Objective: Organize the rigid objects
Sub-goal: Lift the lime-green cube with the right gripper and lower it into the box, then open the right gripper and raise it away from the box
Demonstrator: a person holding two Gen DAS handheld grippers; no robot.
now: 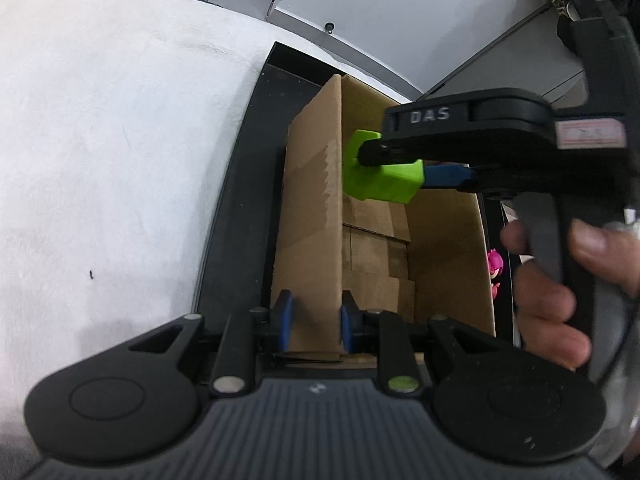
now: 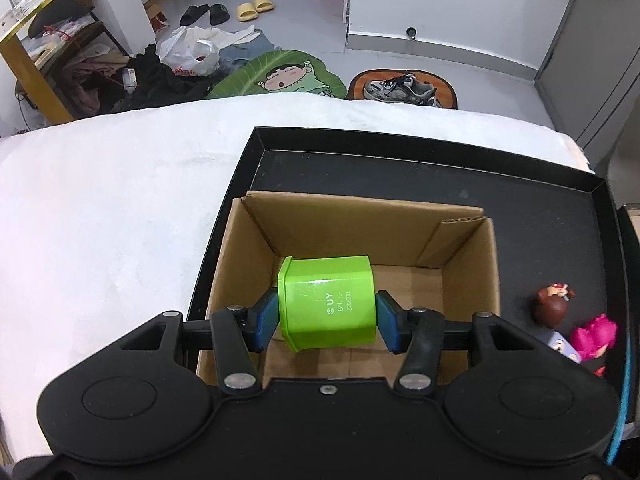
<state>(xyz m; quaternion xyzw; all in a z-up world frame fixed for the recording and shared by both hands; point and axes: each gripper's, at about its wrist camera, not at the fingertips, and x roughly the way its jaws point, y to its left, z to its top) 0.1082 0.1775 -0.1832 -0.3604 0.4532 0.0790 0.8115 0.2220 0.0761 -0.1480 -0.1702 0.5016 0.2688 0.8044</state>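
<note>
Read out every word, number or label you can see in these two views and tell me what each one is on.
"DAS": raised letters on the black body of the right gripper, seen from the left wrist.
"UY", "BN", "Z206231", beside a small circled mark: white print on the lime green plastic cup held over the brown cardboard box.
Red-bordered sticker on the right gripper: too blurred to read.

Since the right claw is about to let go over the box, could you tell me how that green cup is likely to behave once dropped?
The green cup looks like rigid, thin plastic, so probably light and sturdy. It is held on its side by the right claw, so it may roll or rock in the cardboard box. Its glossy walls suggest some slipperiness.
</note>
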